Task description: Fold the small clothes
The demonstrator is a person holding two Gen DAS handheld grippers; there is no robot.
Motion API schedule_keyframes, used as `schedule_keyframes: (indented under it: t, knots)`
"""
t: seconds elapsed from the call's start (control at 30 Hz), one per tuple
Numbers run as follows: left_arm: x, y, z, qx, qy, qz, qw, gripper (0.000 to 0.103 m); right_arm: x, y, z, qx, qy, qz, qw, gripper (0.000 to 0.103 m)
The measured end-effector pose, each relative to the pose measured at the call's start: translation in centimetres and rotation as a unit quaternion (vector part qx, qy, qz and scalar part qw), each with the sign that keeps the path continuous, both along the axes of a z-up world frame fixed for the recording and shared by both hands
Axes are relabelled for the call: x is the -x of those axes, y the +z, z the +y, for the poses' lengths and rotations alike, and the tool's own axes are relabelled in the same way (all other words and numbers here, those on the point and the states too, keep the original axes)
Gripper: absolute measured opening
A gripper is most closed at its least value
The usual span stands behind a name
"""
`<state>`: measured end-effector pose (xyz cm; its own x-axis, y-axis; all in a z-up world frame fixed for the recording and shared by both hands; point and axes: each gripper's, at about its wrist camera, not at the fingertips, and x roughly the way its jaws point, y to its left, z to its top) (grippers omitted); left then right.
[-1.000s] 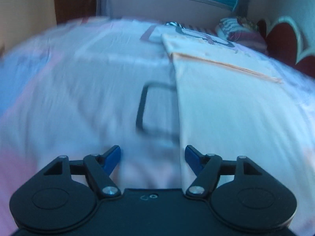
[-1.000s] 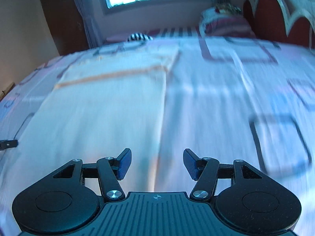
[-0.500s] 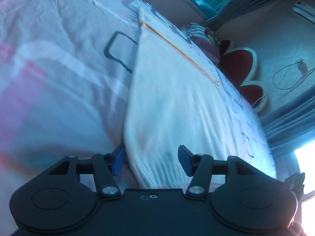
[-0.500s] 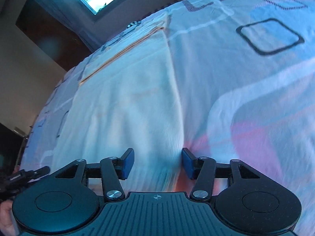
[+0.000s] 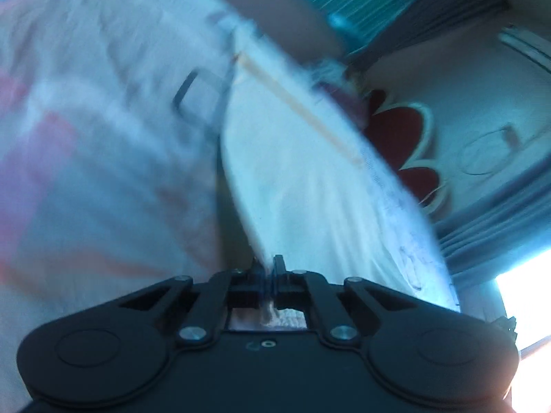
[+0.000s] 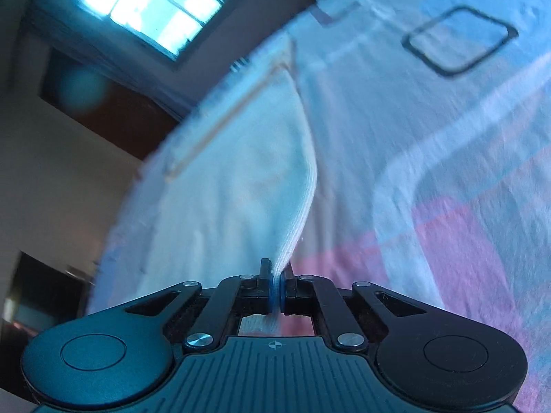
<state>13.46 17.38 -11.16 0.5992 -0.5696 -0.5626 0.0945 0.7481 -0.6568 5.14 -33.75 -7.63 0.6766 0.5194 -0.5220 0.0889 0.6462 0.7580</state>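
You see a bed sheet [image 6: 465, 137] with squares, a red headboard [image 5: 396, 130], a bright window [image 6: 155, 13] and curtains [image 5: 499, 227].

The right gripper [image 6: 275, 280] sits at six o'clock, its fingers [image 6: 264, 275] pinched tight on the near corner of a cream cloth [image 6: 241, 179]. The cloth runs up toward eleven o'clock, an orange stripe [image 6: 227, 117] across its far end. It lies on a bed sheet [image 6: 430, 137] patterned with pink blocks and dark squares. A bright window [image 6: 151, 10] shows at eleven o'clock.
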Motion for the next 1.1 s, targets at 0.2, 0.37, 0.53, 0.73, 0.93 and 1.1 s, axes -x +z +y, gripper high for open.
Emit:
schedule_keyframes:
  t: [0.2,0.37,0.53,0.73,0.93,1.1]
  knots:
    - [-0.1,-3.0,0.1,-0.023,0.013,0.036,0.999,0.003,-0.3,-3.0,-0.2,0.032,0.009,0.051,0.998,0.002]
    - [0.6,-1.4,0.6,-0.002,0.035,0.003,0.9994,0.003,-0.1,-0.6,-0.6,0.018,-0.009,0.006,1.0,0.002]
    - [-1.2,2.4,0.7,0.021,0.056,-0.057,0.9966,0.003,-1.9,3.8,-0.2,0.036,-0.007,-0.046,0.998,0.002]
    - [-7.5,7.7,-0.4,0.036,0.065,-0.12,0.99,0.003,-8.0,9.9,0.3,0.066,0.003,-0.104,0.992,0.002]
    - [-17.0,10.2,-1.7,0.018,0.078,-0.134,0.9878,0.003,-18.7,13.0,-0.3,0.067,0.004,-0.127,0.99,0.002]
    - [-25.7,9.1,-2.8,-0.007,0.073,-0.11,0.9912,0.003,-28.9,10.7,-0.9,0.052,0.001,-0.099,0.994,0.002]
